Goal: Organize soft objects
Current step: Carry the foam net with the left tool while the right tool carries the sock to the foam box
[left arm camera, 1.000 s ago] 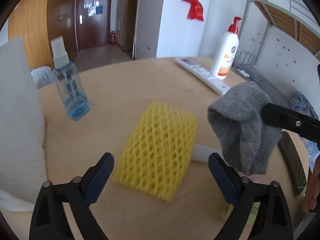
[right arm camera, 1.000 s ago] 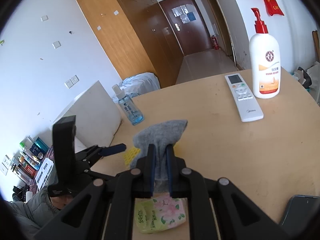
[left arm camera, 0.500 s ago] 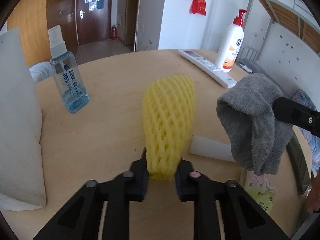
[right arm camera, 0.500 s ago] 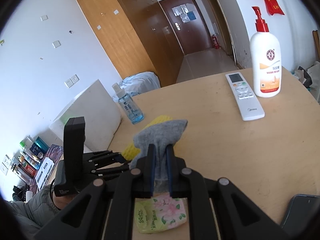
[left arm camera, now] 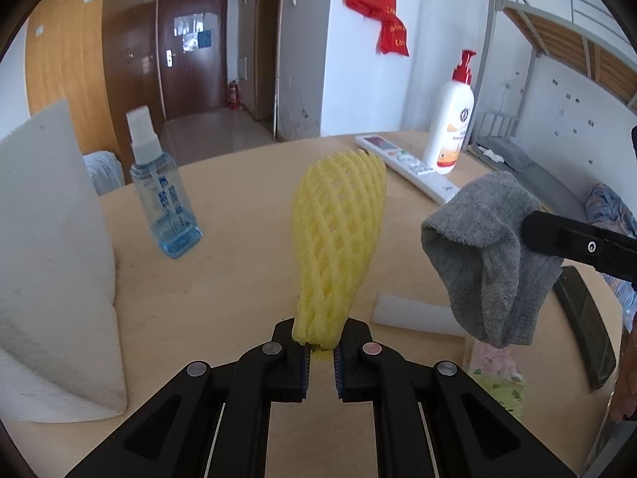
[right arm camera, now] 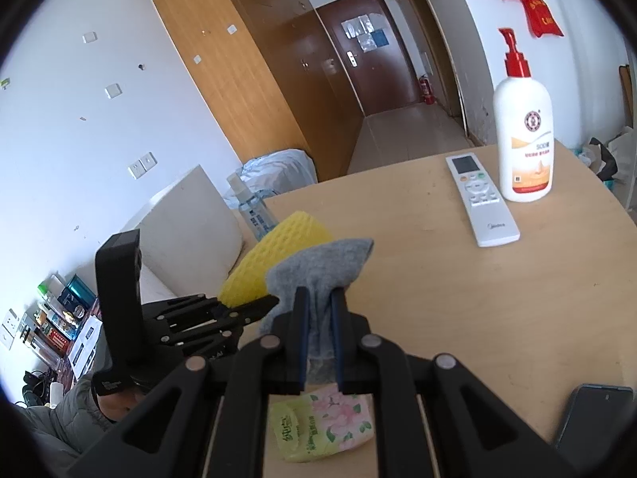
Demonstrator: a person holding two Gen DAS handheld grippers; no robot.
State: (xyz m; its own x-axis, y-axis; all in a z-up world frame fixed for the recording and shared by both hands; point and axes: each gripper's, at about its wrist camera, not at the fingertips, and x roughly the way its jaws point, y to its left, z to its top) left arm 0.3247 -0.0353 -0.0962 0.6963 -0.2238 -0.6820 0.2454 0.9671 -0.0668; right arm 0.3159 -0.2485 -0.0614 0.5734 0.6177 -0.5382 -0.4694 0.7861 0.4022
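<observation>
Left gripper [left arm camera: 320,352] clamped on the base of the yellow foam net [left arm camera: 338,235], lifted above the table [left arm camera: 247,279]; right gripper [right arm camera: 318,314] clamped on the hanging grey sock [left arm camera: 489,255]. Risk: the springy net, pinched only at its end, might slip free, or the sock might snag the tissue pack [right arm camera: 322,426] beneath. Beyond: spray bottle [left arm camera: 161,187], remote [right arm camera: 481,199], lotion bottle [right arm camera: 523,131], white wall, brown door [left arm camera: 191,59]

Worktop [right arm camera: 497,298]: light wood, rounded edge. Resting on it: spray bottle [left arm camera: 163,195], remote [right arm camera: 481,199] just beside lotion bottle [right arm camera: 523,135], white foam strip [left arm camera: 414,314], tissue pack [right arm camera: 322,426], phone [left arm camera: 585,326]. White pad [left arm camera: 43,263] is seen at the left edge.
</observation>
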